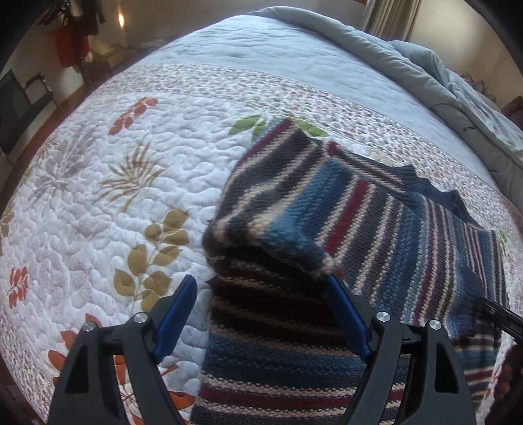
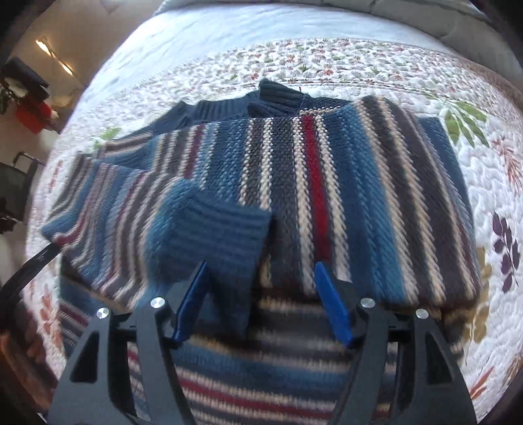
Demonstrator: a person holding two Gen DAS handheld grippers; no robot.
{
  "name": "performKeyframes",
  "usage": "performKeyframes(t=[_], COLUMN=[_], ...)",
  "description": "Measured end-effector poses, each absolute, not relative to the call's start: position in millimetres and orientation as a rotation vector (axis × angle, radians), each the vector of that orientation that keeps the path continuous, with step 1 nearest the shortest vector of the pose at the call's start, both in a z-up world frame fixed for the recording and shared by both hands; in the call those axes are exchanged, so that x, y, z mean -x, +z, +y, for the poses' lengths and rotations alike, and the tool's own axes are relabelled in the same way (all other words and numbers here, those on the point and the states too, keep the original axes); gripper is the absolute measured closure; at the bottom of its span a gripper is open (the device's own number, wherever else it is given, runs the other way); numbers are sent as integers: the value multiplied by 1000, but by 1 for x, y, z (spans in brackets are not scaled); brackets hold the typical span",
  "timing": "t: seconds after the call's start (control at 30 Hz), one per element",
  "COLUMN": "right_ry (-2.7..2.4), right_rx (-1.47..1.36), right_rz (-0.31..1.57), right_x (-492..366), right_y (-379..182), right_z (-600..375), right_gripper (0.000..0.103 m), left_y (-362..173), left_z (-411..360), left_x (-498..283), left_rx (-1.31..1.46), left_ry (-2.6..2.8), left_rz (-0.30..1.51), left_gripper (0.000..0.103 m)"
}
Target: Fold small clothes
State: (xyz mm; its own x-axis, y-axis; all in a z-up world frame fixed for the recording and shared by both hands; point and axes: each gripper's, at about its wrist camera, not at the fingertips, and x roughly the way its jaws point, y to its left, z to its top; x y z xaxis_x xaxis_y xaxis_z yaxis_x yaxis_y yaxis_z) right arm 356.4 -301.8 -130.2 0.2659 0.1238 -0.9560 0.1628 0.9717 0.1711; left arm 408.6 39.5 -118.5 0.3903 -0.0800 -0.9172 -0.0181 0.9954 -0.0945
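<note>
While the striped sweater [image 2: 327, 183] lies partly folded on the quilted bed [image 1: 98, 196], its sleeves laid in over the body, the next fold should probably bring the near hem squarely to the far collar. The left gripper [image 1: 261, 294] gapes wide and empty over the sweater's left edge; the right gripper [image 2: 261, 278] stands moderately open above the blue cuff [image 2: 215, 235], clamping nothing.

A bed [image 1: 137, 183] fills the room, covered by a white quilt [image 1: 98, 209] printed with leaves. A grey duvet [image 1: 434, 75] lies bunched at its far side. Clothes [image 1: 70, 45] hang by a pale wall [image 1: 147, 19]; curtains [image 1: 389, 16] hang beyond.
</note>
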Motion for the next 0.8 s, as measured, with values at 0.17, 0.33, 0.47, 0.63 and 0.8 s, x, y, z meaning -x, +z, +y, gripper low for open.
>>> performKeyframes(t=[0.17,0.33,0.47,0.63,0.8], right_ry=[65,80,70,-47,-131], right_rx=[-287,-285,-258,-149,-112], right_rz=[1302,1290,1166,1091,1190], right_x=[-368,-380,-388,-412,-432], right_y=[-123,-113,-74,-58,-116], right_z=[-287,-287,-297,-314,-318], right_gripper=[65,98,98,98,98], left_y=[-122,-120,-111,-123,-155], left_z=[40,44,51,49,48], left_x=[-410,-409,-406,-410,-417], left_rx=[107,128,159,130,95], left_ry=[-31,-29,-19,12,50], left_rz=[1178,1174,1134,1151,1237], left_gripper=[20,20,19,16,16])
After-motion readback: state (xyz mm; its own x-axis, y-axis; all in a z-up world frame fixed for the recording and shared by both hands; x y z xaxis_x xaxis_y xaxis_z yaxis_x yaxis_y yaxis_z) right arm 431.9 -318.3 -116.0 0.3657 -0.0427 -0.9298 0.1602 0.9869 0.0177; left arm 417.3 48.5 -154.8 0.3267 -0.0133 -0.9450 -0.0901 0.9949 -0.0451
